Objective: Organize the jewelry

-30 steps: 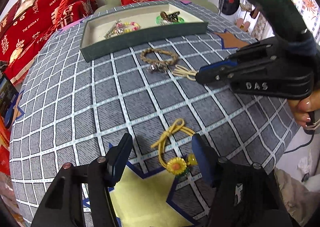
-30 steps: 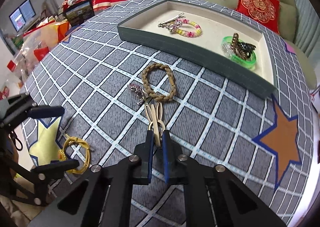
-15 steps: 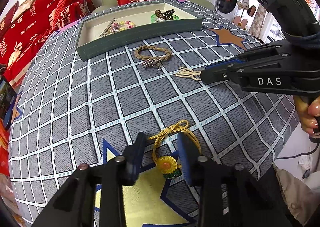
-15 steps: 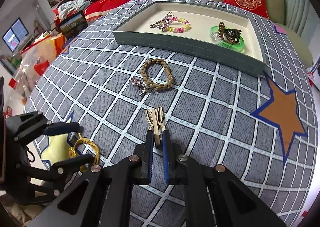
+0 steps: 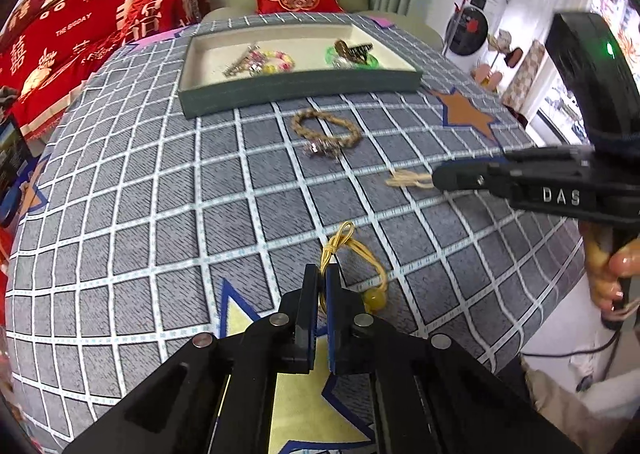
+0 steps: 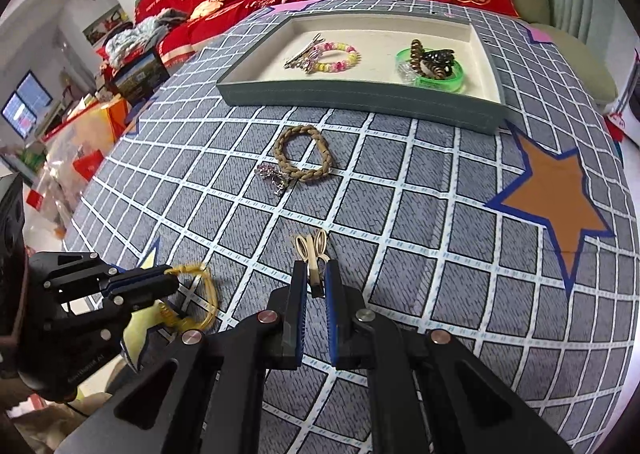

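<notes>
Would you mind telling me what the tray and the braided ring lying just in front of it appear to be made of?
The tray looks fabric- or leatherette-covered: matte grey-green walls with a stitched seam and a cream, velvety-looking floor. The braided ring looks like woven tan cord or elastic, matte, with a plaited texture; which fibre cannot be told.

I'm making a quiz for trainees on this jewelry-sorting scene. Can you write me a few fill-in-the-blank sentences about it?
1. The left gripper is shut on the ____ hair tie.
2. The green bangle lies inside the ____.
3. The braided bracelet lies on the cloth, ____ the tray.
4. The right gripper holds a ____ clip.

Answers: yellow; tray; outside; beige
</notes>
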